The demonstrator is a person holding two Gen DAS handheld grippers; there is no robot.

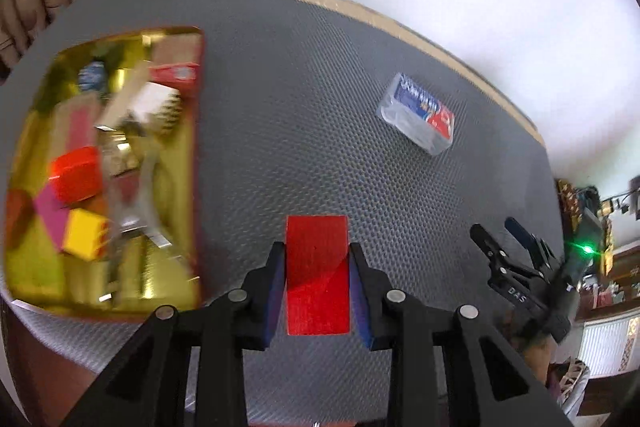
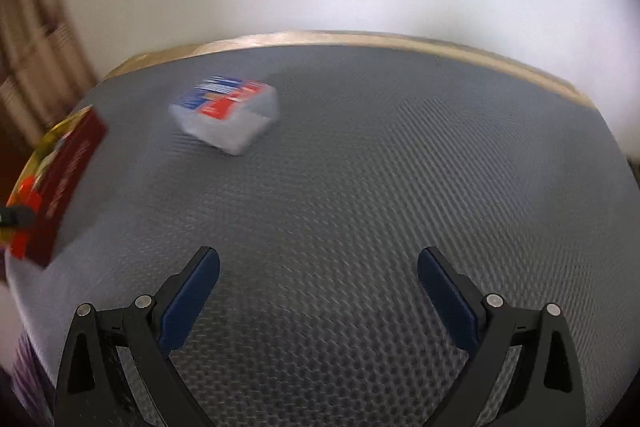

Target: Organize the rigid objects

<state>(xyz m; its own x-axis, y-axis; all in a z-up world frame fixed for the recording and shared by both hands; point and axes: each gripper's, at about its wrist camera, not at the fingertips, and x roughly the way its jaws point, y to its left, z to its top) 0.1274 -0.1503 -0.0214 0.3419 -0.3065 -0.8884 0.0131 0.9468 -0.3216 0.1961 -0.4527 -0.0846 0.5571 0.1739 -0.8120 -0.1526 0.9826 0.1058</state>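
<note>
Left gripper (image 1: 318,263) clamped on a red block (image 1: 318,275), blue pads pressed flat against its two long sides so the piece cannot twist while carried above the grey mat (image 1: 300,107) covering the bench. Held upright between the jaws, most of the block standing clear beyond the fingertips, probably for an easy drop. At about 9 o'clock from the block, a gold-lined box (image 1: 176,251) with red outer walls, already loaded with an orange-red block (image 1: 76,173), a yellow block (image 1: 86,233), a pink piece (image 1: 50,213) and other blurred items; likely the collecting place, hence the carry beside it. At 1 o'clock, well apart, a clear plastic case (image 1: 416,115) with a blue-and-red label lying flat on the mat, not yet gathered.

Right gripper (image 2: 318,283) with jaws wide apart and nothing between them, hanging over bare mat, the same case at about 11 o'clock from it; seemingly kept ready to take that case next. Box corner visible at 9 o'clock in the right wrist view.
</note>
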